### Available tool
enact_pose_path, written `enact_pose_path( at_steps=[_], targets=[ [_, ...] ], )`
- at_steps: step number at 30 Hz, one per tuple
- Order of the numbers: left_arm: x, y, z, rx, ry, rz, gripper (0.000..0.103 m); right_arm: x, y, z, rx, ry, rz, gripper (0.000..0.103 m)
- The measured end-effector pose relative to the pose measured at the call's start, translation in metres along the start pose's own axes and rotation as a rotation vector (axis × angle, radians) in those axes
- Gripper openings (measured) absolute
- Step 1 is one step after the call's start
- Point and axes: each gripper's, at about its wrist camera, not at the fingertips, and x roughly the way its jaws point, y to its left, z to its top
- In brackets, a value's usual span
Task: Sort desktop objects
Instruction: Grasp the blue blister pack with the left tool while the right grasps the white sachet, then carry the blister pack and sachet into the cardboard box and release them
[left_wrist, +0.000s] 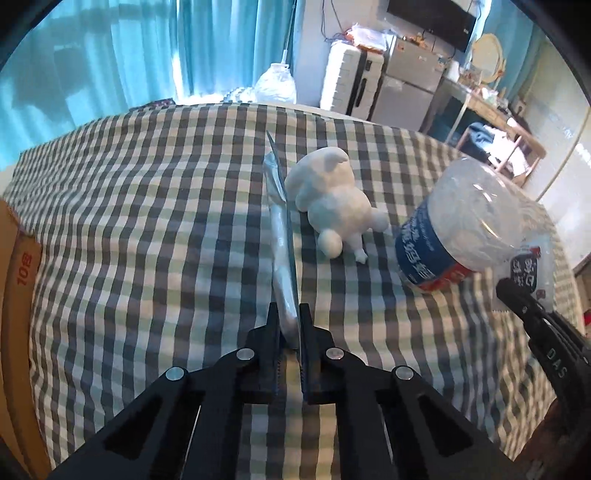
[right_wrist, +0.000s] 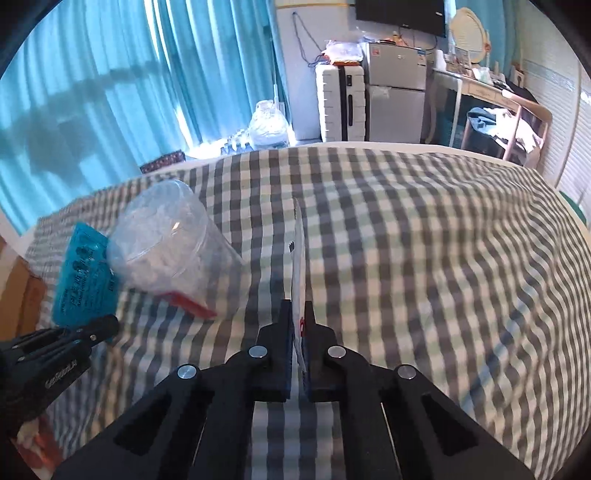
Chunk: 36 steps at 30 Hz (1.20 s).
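In the left wrist view my left gripper (left_wrist: 289, 310) is shut on a flat teal packet (left_wrist: 283, 251), seen edge-on and standing up between the pads. A white plush toy (left_wrist: 332, 199) lies just right of it on the checked cloth (left_wrist: 147, 221). Further right, a clear plastic jar (left_wrist: 461, 221) with a blue label lies on its side. In the right wrist view my right gripper (right_wrist: 298, 306) is shut on a thin white sachet (right_wrist: 298, 254), also edge-on. The jar (right_wrist: 166, 236) lies to its left, with the teal packet (right_wrist: 83, 273) and left gripper (right_wrist: 107, 328) beyond.
A cardboard box (left_wrist: 14, 277) stands at the table's left edge. Past the far edge are blue curtains (right_wrist: 110, 92), a large water jug (right_wrist: 267, 125), a white suitcase (right_wrist: 340, 103) and a small fridge (right_wrist: 397, 92). Bare checked cloth (right_wrist: 443, 240) stretches to the right.
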Motion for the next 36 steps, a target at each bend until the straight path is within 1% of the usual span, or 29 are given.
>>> enact_pose_path(
  at_steps=[2, 4, 8, 12, 14, 16, 19, 21, 22, 24, 25, 29, 33, 36],
  targets=[
    [-0.008, 0.007, -0.007, -0.010, 0.003, -0.016, 0.007, -0.016, -0.005, -0.007, 0.023, -0.003, 0.026, 0.004],
    [-0.019, 0.013, -0.015, -0.015, 0.000, -0.015, 0.007, -0.032, -0.004, -0.012, 0.032, -0.011, 0.051, 0.004],
    [-0.053, 0.019, -0.028, -0.025, -0.029, -0.035, 0.007, -0.063, 0.002, -0.026, 0.046, -0.011, 0.090, 0.004],
    [-0.089, 0.020, -0.042, -0.003, -0.044, -0.041, 0.007, -0.095, 0.018, -0.043, 0.031, -0.007, 0.127, 0.004],
    [-0.105, 0.018, -0.049, 0.013, -0.052, -0.041, 0.007, -0.109, 0.023, -0.051, 0.046, 0.004, 0.170, 0.004],
    [-0.125, 0.020, -0.060, 0.011, -0.062, -0.055, 0.007, -0.124, 0.032, -0.058, 0.042, 0.009, 0.190, 0.004],
    [-0.156, 0.023, -0.076, 0.011, -0.083, -0.066, 0.007, -0.150, 0.047, -0.068, 0.026, -0.007, 0.214, 0.004],
    [-0.172, 0.024, -0.077, 0.013, -0.098, -0.066, 0.007, -0.169, 0.059, -0.070, 0.010, -0.027, 0.221, 0.004],
    [-0.186, 0.026, -0.079, -0.001, -0.119, -0.070, 0.007, -0.179, 0.064, -0.070, 0.014, -0.041, 0.226, 0.004],
    [-0.201, 0.027, -0.074, -0.019, -0.142, -0.089, 0.007, -0.196, 0.076, -0.068, 0.020, -0.062, 0.258, 0.004],
    [-0.214, 0.029, -0.072, -0.022, -0.162, -0.089, 0.007, -0.203, 0.082, -0.066, 0.013, -0.072, 0.260, 0.003],
    [-0.255, 0.034, -0.066, -0.006, -0.231, -0.081, 0.007, -0.239, 0.110, -0.057, -0.025, -0.130, 0.274, 0.003],
    [-0.289, 0.055, -0.058, -0.040, -0.272, -0.093, 0.007, -0.266, 0.142, -0.049, -0.051, -0.178, 0.308, 0.003],
    [-0.313, 0.072, -0.055, -0.033, -0.316, -0.081, 0.007, -0.281, 0.169, -0.045, -0.078, -0.204, 0.348, 0.003]
  ],
)
